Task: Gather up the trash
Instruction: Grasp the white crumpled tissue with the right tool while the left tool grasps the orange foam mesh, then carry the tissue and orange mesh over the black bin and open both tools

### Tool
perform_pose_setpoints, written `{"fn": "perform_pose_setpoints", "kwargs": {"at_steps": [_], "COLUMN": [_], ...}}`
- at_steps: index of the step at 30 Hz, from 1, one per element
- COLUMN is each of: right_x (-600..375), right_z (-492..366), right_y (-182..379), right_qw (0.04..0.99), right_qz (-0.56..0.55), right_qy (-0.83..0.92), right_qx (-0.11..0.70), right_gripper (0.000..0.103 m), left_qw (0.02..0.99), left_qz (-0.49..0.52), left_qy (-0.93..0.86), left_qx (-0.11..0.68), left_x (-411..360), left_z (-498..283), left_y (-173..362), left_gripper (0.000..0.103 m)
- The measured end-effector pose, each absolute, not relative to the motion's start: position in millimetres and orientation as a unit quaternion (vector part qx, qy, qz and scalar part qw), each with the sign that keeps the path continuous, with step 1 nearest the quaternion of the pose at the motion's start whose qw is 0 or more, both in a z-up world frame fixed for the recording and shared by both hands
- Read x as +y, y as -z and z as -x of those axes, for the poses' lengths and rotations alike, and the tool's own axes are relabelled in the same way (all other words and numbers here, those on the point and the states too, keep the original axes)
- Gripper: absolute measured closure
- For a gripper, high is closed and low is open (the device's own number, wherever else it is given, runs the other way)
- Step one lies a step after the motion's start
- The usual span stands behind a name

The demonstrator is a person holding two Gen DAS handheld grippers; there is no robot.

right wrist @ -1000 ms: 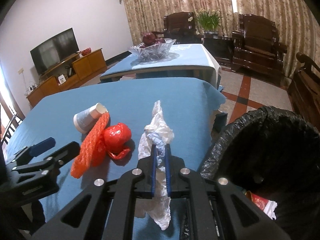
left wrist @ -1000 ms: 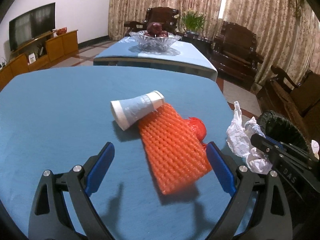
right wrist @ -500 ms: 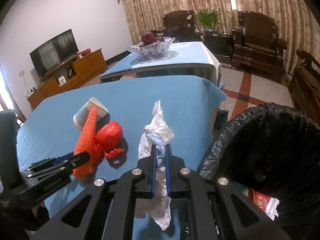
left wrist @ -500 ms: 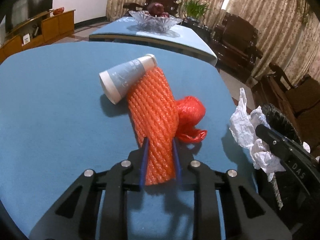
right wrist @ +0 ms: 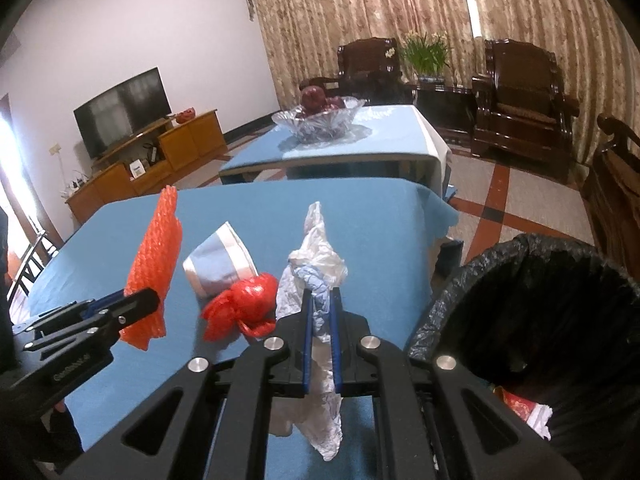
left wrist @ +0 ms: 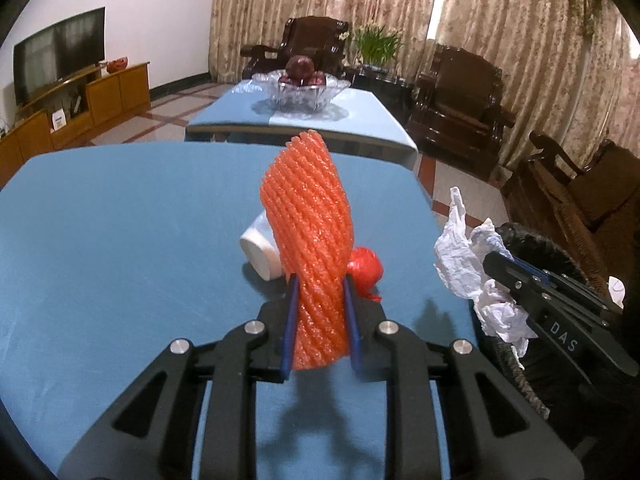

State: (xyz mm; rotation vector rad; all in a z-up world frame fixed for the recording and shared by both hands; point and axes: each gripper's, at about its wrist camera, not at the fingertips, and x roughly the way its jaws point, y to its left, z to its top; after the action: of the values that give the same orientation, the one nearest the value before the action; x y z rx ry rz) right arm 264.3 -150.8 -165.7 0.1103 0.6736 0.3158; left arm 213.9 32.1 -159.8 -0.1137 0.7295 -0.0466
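Note:
My left gripper [left wrist: 318,280] is shut on the lower end of an orange foam fruit net [left wrist: 308,216], which stands upright above the blue table [left wrist: 120,220]. Behind the net a white-and-blue paper cup [left wrist: 260,256] lies on its side next to a crumpled red plastic wad [left wrist: 366,270]. My right gripper [right wrist: 320,300] is shut on a crumpled white tissue [right wrist: 316,248] that hangs below its fingers, near the table's right edge. The black-bagged trash bin [right wrist: 520,300] stands just right of it, with some trash inside.
Beyond the table stands a second blue table [left wrist: 360,120] with a glass fruit bowl [left wrist: 300,88]. Dark wooden armchairs [left wrist: 460,96] line the curtained wall to the right. A TV on a low wooden cabinet [left wrist: 80,108] is at the left.
The left gripper closed on the orange net and lifted it off the table until it stood upright. The right gripper rose slightly, still holding the tissue.

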Motion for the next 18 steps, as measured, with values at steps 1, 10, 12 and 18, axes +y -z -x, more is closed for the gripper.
{"fn": "perform_pose_setpoints", "kwargs": {"at_steps": [1, 10, 12, 18], "right_x": [-151.2, -160.3, -163.8, -177.8], "right_z": [-262.4, -239.0, -232.8, -215.7], "right_y": [163.1, 140.5, 134.5, 121.0], "right_qw": [0.931, 0.938, 0.94, 0.946], "right_qz": [-0.053, -0.047, -0.048, -0.049], "right_qy": [-0.155, -0.15, -0.149, -0.138], "right_qx": [0.327, 0.308, 0.302, 0.29], "right_gripper": [0.095, 0.095, 0.095, 0.095], "left_qw": [0.933, 0.941, 0.943, 0.945], "left_qz": [0.055, 0.049, 0.049, 0.043], "left_qy": [0.024, 0.031, 0.033, 0.045], "left_qx": [0.354, 0.332, 0.329, 0.32], "left_x": [31.5, 22.4, 19.5, 5.9], "left_z": [-211.9, -194.2, -190.6, -182.9], "left_y": [157.5, 132.6, 128.4, 118.5], "left_gripper": [0.083, 0.083, 0.083, 0.083]}}
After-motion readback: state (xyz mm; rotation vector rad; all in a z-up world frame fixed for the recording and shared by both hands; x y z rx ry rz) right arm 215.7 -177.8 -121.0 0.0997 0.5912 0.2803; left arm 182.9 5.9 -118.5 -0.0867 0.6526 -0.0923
